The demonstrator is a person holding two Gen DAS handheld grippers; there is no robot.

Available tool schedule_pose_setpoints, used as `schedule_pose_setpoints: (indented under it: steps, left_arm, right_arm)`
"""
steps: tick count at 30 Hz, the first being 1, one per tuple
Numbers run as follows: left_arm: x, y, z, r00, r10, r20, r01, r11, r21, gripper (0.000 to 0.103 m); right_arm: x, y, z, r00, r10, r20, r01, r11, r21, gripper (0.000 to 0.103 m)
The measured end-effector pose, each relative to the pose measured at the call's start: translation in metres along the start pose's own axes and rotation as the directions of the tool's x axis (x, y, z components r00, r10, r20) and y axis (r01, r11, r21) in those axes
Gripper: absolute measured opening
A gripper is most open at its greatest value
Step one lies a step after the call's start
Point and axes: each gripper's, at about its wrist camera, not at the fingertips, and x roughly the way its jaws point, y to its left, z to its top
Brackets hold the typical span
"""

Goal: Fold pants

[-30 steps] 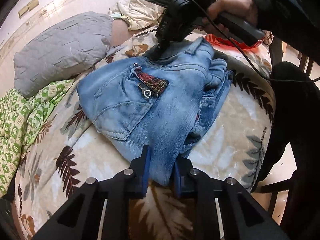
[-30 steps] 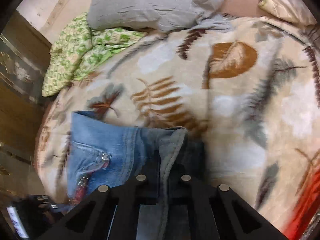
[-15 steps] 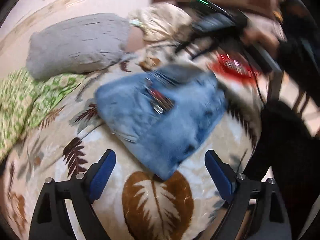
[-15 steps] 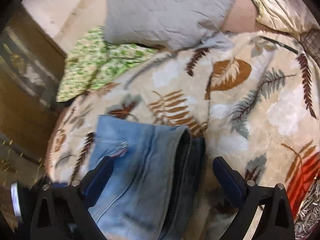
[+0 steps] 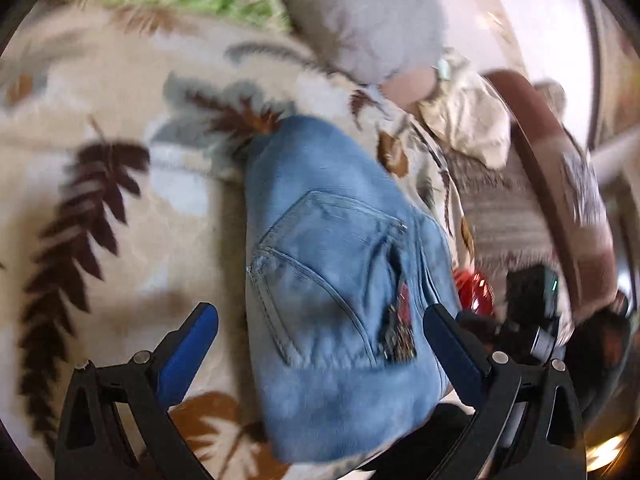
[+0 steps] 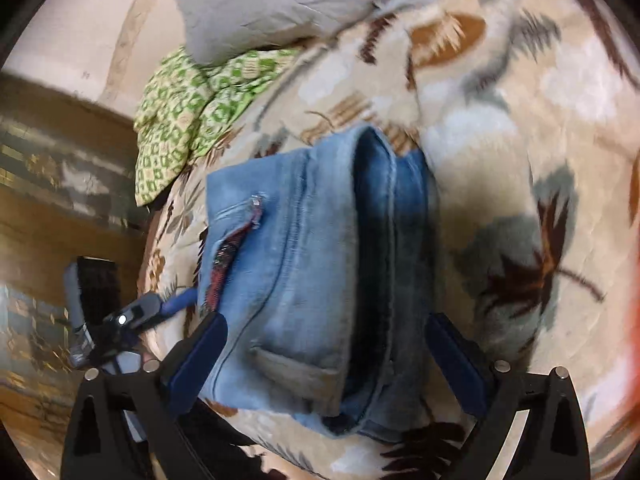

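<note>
The light-blue jeans (image 5: 332, 288) lie folded into a compact bundle on the leaf-patterned blanket (image 5: 100, 200), back pocket up with a small red plaid tag at its edge. My left gripper (image 5: 320, 344) is open and empty, its blue pads (image 5: 188, 352) standing either side of the bundle's near end. In the right wrist view the folded jeans (image 6: 304, 272) show their stacked dark inner layers at the right edge. My right gripper (image 6: 324, 356) is open and empty, straddling the bundle's near end. The left gripper also shows in the right wrist view (image 6: 156, 312) at the left, beside the jeans.
A grey pillow (image 6: 272, 4) and a green patterned cloth (image 6: 188, 100) lie at the far side of the bed. A cream cloth (image 5: 468, 120) and a red item (image 5: 474, 292) lie past the jeans. A wooden wall (image 6: 48, 208) stands beyond the bed edge.
Both grippers let go of the jeans and opened wide a second ago. Since then both views have swung round and closer over the folded bundle, which stays on the blanket.
</note>
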Motion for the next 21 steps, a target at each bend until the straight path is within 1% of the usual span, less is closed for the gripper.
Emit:
schedule_pose_setpoints:
  steps: [2, 3, 4, 7, 9, 11, 12, 13, 14, 15, 16, 17, 18, 19, 21]
  left_arm:
    - [0.013, 0.004, 0.001, 0.999, -0.025, -0.034, 0.024, 0.999, -0.042, 0.102]
    - [0.017, 0.005, -0.001, 0.998, -0.026, -0.05, 0.024, 0.998, -0.05, 0.102]
    - [0.025, 0.008, -0.002, 0.998, -0.014, -0.068, 0.009, 0.998, -0.065, 0.102]
    - [0.028, 0.004, -0.002, 0.998, -0.012, -0.055, 0.009, 0.999, -0.051, 0.103]
    - [0.03, 0.002, -0.001, 0.998, -0.009, -0.064, 0.006, 0.999, -0.045, 0.103]
    - [0.032, -0.001, 0.0, 0.997, -0.024, -0.069, 0.021, 0.999, -0.041, 0.103]
    - [0.033, -0.001, 0.001, 0.997, -0.032, -0.069, 0.029, 0.999, -0.041, 0.102]
    - [0.033, -0.002, 0.002, 0.998, -0.029, -0.063, 0.027, 0.999, -0.037, 0.101]
    - [0.032, -0.003, 0.0, 0.999, -0.02, -0.043, 0.019, 1.0, -0.022, 0.076]
    - [0.033, -0.005, -0.002, 0.999, -0.007, -0.043, 0.007, 1.0, 0.0, 0.052]
    - [0.033, -0.006, -0.004, 0.999, -0.006, -0.036, 0.007, 1.0, 0.017, 0.048]
    - [0.031, -0.009, -0.006, 1.0, -0.013, -0.026, 0.014, 0.999, 0.044, 0.042]
    - [0.03, -0.011, -0.007, 1.0, -0.01, -0.021, 0.011, 0.998, 0.059, 0.041]
    - [0.029, -0.014, -0.007, 1.0, 0.002, -0.022, 0.0, 0.998, 0.062, 0.041]
    - [0.029, -0.016, -0.006, 1.0, 0.013, -0.024, -0.011, 0.998, 0.061, 0.041]
  right_arm:
    - [0.01, -0.009, 0.001, 1.0, 0.023, -0.01, -0.023, 0.999, 0.04, 0.1]
    - [0.012, -0.012, 0.001, 1.0, 0.022, -0.01, -0.021, 0.999, 0.047, 0.1]
    - [0.016, -0.016, 0.002, 1.0, 0.019, -0.01, -0.019, 0.998, 0.059, 0.1]
    - [0.024, -0.025, 0.003, 0.999, 0.052, 0.001, -0.051, 0.993, 0.103, 0.101]
    - [0.025, -0.024, 0.003, 0.998, 0.058, 0.011, -0.059, 0.993, 0.105, 0.101]
    - [0.025, -0.021, 0.003, 0.998, 0.058, 0.007, -0.058, 0.994, 0.09, 0.101]
    - [0.025, -0.018, 0.002, 0.999, 0.052, 0.009, -0.052, 0.996, 0.078, 0.1]
    - [0.026, -0.013, 0.001, 0.999, 0.029, 0.015, -0.03, 0.998, 0.053, 0.095]
    - [0.026, -0.01, 0.0, 1.0, 0.004, 0.019, -0.005, 1.0, 0.031, 0.088]
    - [0.027, -0.006, -0.002, 0.999, -0.034, 0.023, 0.034, 0.999, 0.003, 0.075]
    - [0.027, -0.003, -0.004, 0.997, -0.068, 0.031, 0.069, 0.997, -0.019, 0.064]
    - [0.026, -0.002, -0.006, 0.995, -0.088, 0.039, 0.089, 0.996, -0.03, 0.058]
    - [0.026, -0.001, -0.007, 0.995, -0.087, 0.046, 0.089, 0.995, -0.037, 0.051]
    - [0.025, 0.001, -0.008, 0.994, -0.092, 0.057, 0.095, 0.995, -0.043, 0.048]
    - [0.025, 0.003, -0.009, 0.992, -0.106, 0.065, 0.109, 0.993, -0.048, 0.046]
